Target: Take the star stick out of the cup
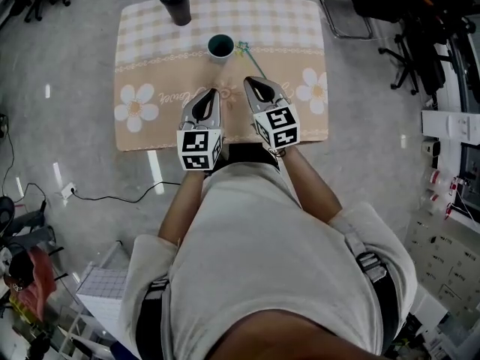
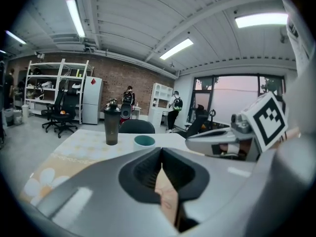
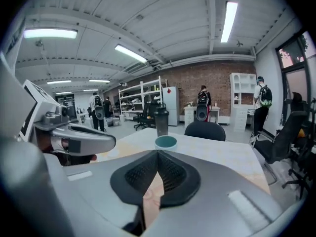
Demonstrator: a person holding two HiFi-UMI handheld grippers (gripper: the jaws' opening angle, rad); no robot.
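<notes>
Far back on counter, black shaker bottle, clear of work. Left tool pressed together, empty. Teal cup upright; just right, star stick lying flat, apparently already out. Right tool pressed together on nothing, so idle.

Tablecloth print: one cursive word beside the left daisy, too small to read.
Marker cubes: black-and-white square codes only, no letters.
</notes>
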